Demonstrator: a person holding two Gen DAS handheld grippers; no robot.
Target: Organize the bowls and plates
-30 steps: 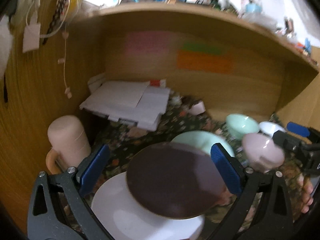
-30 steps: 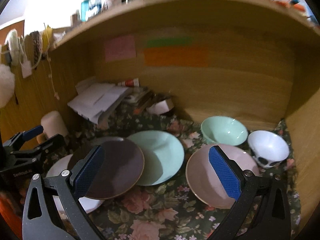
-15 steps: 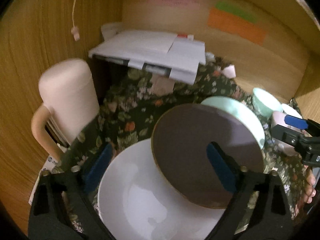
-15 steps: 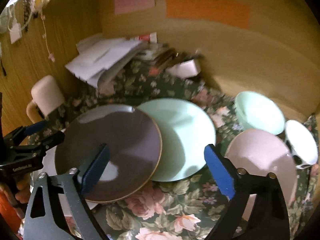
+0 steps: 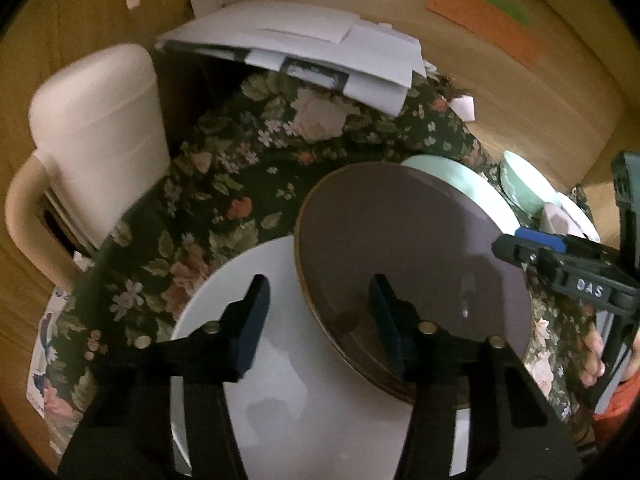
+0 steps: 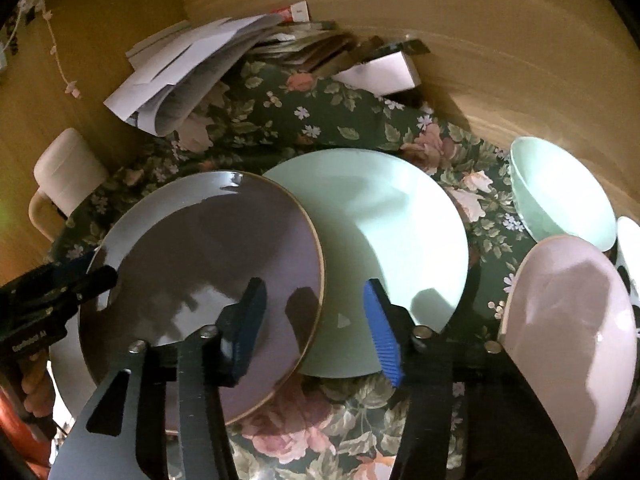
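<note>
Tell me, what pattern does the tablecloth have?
The tablecloth is dark green with pink flowers and leaves; the right wrist view shows it best.

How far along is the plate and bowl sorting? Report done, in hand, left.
Done: nothing looks sorted. The brown plate overlaps the white plate and the mint plate.
In hand: nothing gripped. The left gripper and right gripper have just been closing, each straddling an edge of the brown plate, pads not visibly pressing.
Left: stacking the plates and nesting the pink bowl, mint bowl and white bowl.
</note>
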